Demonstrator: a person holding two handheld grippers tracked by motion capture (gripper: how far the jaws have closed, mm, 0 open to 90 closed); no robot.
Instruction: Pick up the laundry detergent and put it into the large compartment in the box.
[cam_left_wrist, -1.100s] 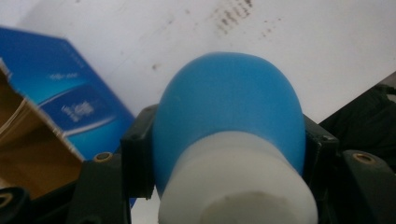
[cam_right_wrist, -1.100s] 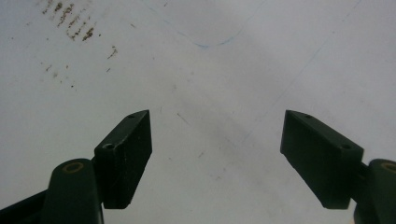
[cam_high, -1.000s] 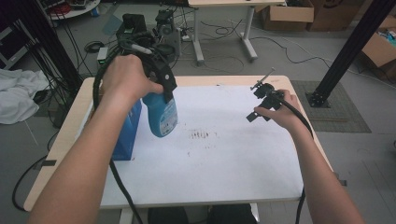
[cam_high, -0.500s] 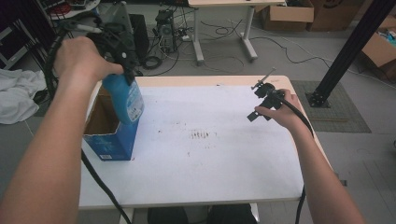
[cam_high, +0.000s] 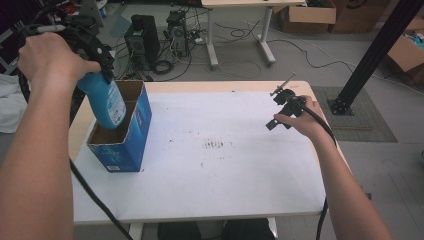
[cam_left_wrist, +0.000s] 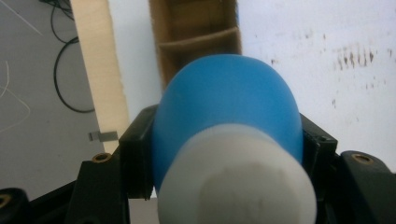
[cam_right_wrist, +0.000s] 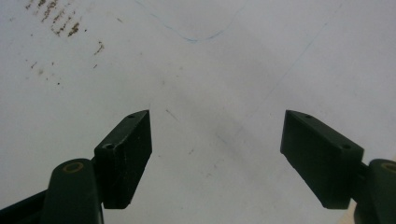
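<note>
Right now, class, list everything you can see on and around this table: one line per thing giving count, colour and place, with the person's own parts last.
Bottle: one, blue with a white cap, held above the open box at the table's left.
Box: one, blue outside, brown inside with a divider, open-topped, on the table's left part.
Table: one, white top with pale wood edge, small brown marks near the middle.
Computer towers: two, dark, on the floor beyond the table.
Cardboard boxes: several, brown, on the floor at the far right.
Left hand-held gripper: one, black, shut on the bottle.
Right hand-held gripper: one, black, open over the bare tabletop.
</note>
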